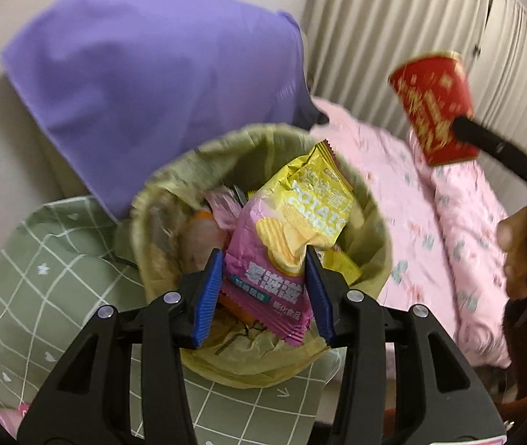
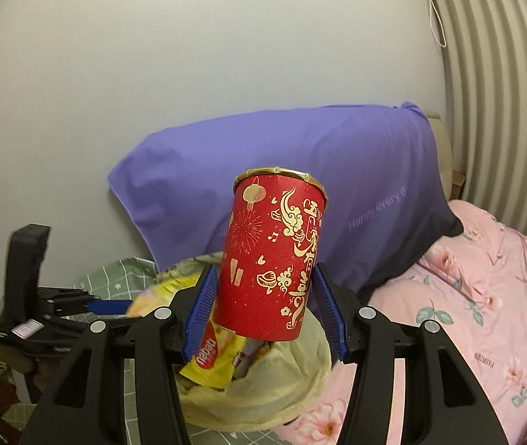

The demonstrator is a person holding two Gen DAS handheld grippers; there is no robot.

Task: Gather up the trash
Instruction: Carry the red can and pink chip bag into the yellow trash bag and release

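The right gripper (image 2: 265,309) clamps a red paper cup (image 2: 272,256), near upright, directly above the lined trash bin (image 2: 293,382). The left gripper (image 1: 263,289) pinches a potato chips bag (image 1: 285,237) over the same bin (image 1: 174,193), so both need only release downward.

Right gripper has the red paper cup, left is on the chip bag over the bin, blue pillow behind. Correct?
One error: the pillow is purple, not blue, per the right wrist view. Otherwise correct: right gripper holds the red cup, left gripper grips the chip bag over the bin.
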